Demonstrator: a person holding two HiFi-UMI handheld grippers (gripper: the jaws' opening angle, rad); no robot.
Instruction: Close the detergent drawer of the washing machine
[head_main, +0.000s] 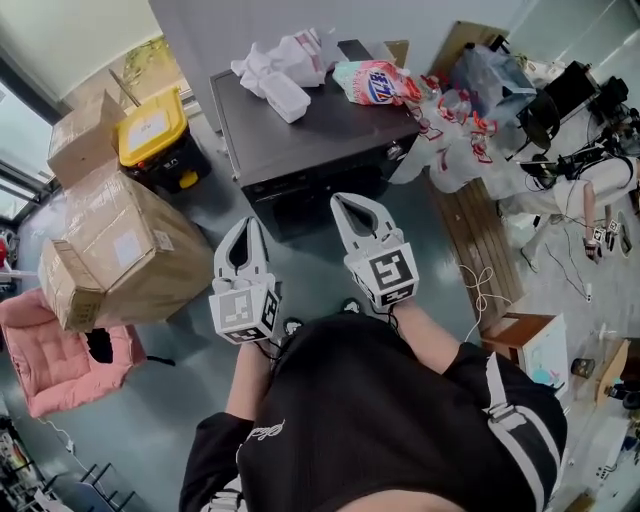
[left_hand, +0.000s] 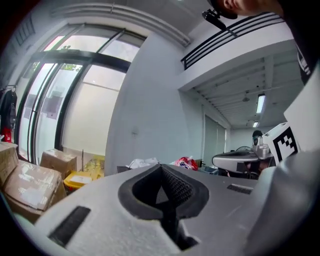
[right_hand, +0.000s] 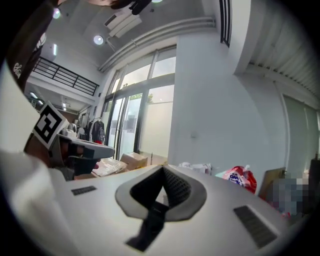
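The dark washing machine (head_main: 320, 130) stands ahead of me, seen from above; its front face (head_main: 300, 195) is in shadow and I cannot make out the detergent drawer. My left gripper (head_main: 245, 225) and right gripper (head_main: 345, 200) are held side by side in front of the machine, pointing level at it and apart from it. Both are shut with nothing between the jaws. In the left gripper view the shut jaws (left_hand: 161, 167) face the machine's top edge. The right gripper view shows the same for its own shut jaws (right_hand: 162, 170).
On the machine lie white cloths (head_main: 285, 65) and a pink detergent bag (head_main: 372, 82). Cardboard boxes (head_main: 120, 250) and a yellow bin (head_main: 150, 128) stand at the left, with a pink cushion (head_main: 55, 350) nearer. A wooden plank (head_main: 480, 240) and cluttered gear lie at the right.
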